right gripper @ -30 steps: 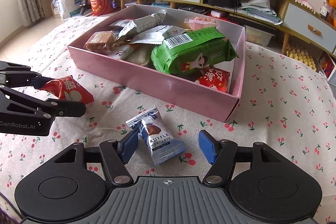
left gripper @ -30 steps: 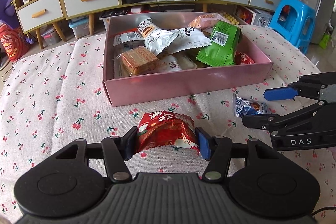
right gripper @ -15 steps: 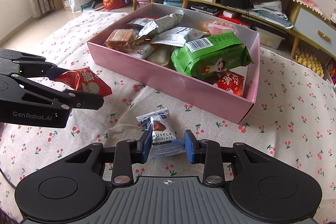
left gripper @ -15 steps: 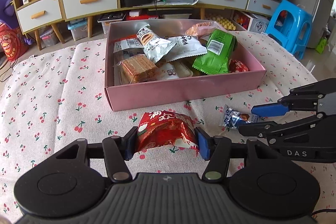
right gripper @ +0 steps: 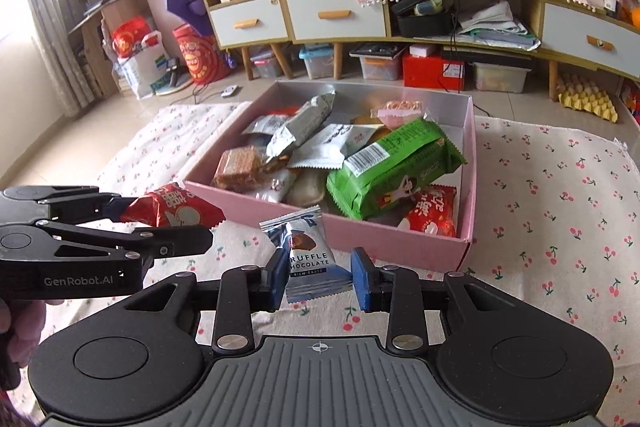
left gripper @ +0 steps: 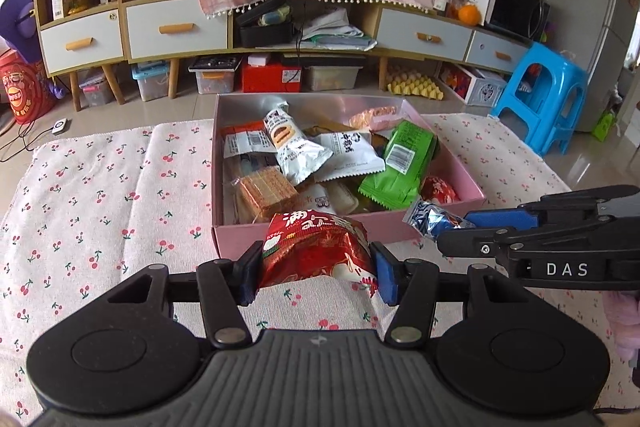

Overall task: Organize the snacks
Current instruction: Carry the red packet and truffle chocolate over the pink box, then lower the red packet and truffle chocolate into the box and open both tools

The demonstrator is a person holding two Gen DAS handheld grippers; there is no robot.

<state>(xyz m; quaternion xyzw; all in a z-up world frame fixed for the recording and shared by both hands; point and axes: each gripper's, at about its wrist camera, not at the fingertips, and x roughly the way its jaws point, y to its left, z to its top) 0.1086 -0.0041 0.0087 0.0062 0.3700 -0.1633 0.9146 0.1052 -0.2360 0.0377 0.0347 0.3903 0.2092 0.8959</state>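
Left wrist view has my left gripper (left gripper: 314,273) clamped on a crinkly red snack packet (left gripper: 316,251), pads squeezing it from both sides, and it's hanging just above the cherry-print tablecloth (left gripper: 100,211) covering the surface, right in front of the near wall of the pink box (left gripper: 472,205). Off to the right I can see my right gripper (left gripper: 450,231) pinching a small blue and silver wrapper by its end. From the right wrist camera that one reads as a truffle chocolate packet (right gripper: 310,259), upright between the blue pads, with the jaws narrowed right down onto it, and it's lifted clear of the cloth, also just short of the box's front wall. Inside the box there's already a pile: a big green packet (right gripper: 394,167) lying tilted on top at the right, another red packet (right gripper: 430,213) tucked in the near right corner, a wafer block in clear wrap (right gripper: 238,167) at the left, and a couple of silver-white pouches (right gripper: 298,129) in the middle. Behind it all sits a low cabinet with white drawers (left gripper: 176,27) and a blue plastic stool (left gripper: 544,103) at the right.
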